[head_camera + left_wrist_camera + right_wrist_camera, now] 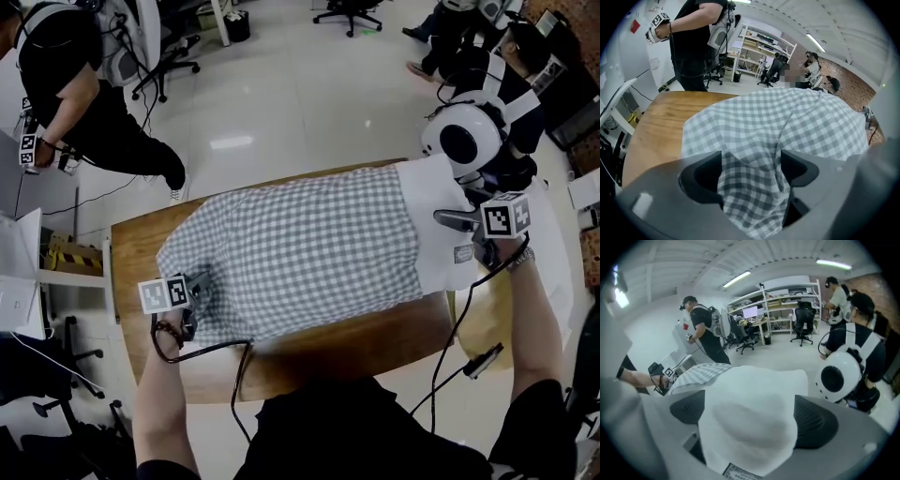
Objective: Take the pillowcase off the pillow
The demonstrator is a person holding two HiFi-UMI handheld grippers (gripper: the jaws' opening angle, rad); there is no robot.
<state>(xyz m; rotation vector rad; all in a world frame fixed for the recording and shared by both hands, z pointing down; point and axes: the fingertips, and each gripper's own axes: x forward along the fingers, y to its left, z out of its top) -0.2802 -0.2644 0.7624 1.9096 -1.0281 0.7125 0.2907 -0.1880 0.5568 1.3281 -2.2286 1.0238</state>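
Note:
A pillow lies across the wooden table (328, 356). A grey checked pillowcase (300, 248) covers most of it, and the bare white pillow end (436, 225) sticks out on the right. My left gripper (192, 298) is at the case's near left corner. In the left gripper view its jaws stand wide around a loose fold of checked fabric (754, 187), and the left gripper (752, 164) is open. My right gripper (459, 225) is over the white end. In the right gripper view its jaws stand wide with the puffy pillow (754, 399) bulging between them, and the right gripper (750, 413) is open.
A person in black (84, 94) stands past the table's far left corner, holding grippers. Another person with a round white headset (466, 138) stands close to the far right corner. White shelving (19, 272) is on the left. Cables (239, 361) hang over the near edge.

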